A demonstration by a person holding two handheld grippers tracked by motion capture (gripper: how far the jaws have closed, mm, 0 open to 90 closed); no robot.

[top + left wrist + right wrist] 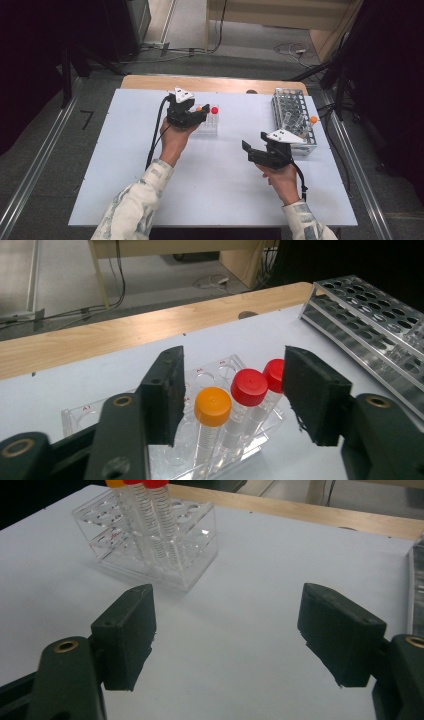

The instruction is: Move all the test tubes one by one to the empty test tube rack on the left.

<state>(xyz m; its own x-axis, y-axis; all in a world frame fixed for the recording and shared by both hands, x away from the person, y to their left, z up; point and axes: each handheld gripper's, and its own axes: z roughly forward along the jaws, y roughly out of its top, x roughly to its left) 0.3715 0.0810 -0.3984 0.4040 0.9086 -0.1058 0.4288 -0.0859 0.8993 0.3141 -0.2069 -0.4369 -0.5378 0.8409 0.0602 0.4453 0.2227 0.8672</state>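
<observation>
A clear acrylic tube rack (235, 371) is seen on the white table (215, 195), toward eleven o'clock from the table's middle in the high view. Three capped plastic tubes are held upright in it: an orange-capped tube (212, 407), a red-capped tube (248, 387) just beside it, and a second red-capped tube (273, 374) behind that one. The left tongs (231, 396) are held over this rack, their jaws parted about halfway; the orange-capped tube and the nearer red-capped tube are framed between the two black pads (167, 395), but no pad is seen pressing on either cap, so nothing is gripped. The right tongs (226, 635) are held low over bare table at about four o'clock from the middle, jaws spread wide and nothing between them; in the right gripper view the acrylic rack is seen at eleven o'clock, well apart. A grey metal perforated tube rack (292, 120) stands at the table's two o'clock edge, near the right tongs, with a small orange cap (313, 119) at its right side.
</observation>
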